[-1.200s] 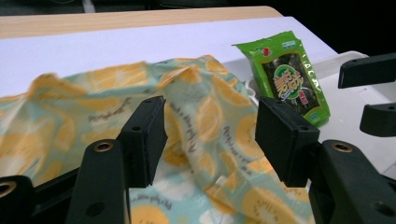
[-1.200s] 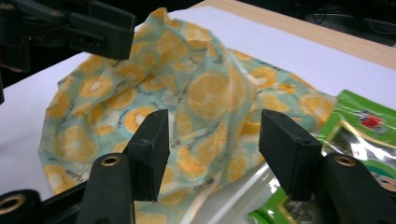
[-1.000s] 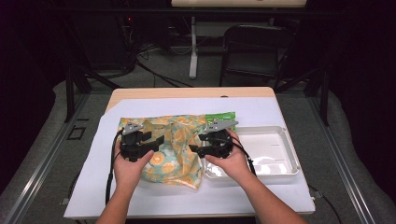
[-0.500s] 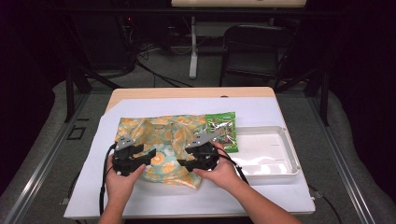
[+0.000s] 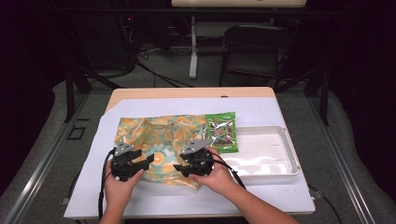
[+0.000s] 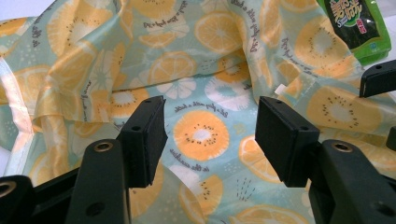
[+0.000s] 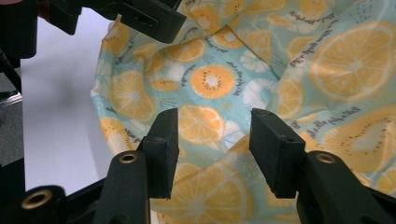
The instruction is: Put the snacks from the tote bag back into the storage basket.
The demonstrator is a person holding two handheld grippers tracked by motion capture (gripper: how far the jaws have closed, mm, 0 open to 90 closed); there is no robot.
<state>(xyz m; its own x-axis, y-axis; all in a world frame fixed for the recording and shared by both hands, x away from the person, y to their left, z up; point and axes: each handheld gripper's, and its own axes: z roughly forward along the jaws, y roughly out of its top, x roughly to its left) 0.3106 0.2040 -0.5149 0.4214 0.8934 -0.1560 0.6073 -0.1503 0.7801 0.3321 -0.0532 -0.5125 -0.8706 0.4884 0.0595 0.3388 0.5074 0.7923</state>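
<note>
High view puts you at the reach-for-the-edge step: both grippers sit low over the near edge of the citrus-print bag (image 5: 159, 144), lower centre of the frame, left of the white tray (image 5: 280, 156). Your left gripper (image 6: 210, 135) stands released, jaws wide and bag fabric between them untouched. Your right gripper (image 7: 212, 142) has just been closing, with a fold between its jaws but not yet pinched, so I judge you next need to clench on that fold.

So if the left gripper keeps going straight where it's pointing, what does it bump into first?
Most likely the orange-print cloth: the left gripper points its open jaws right at it, though how near is hard to judge.
</note>
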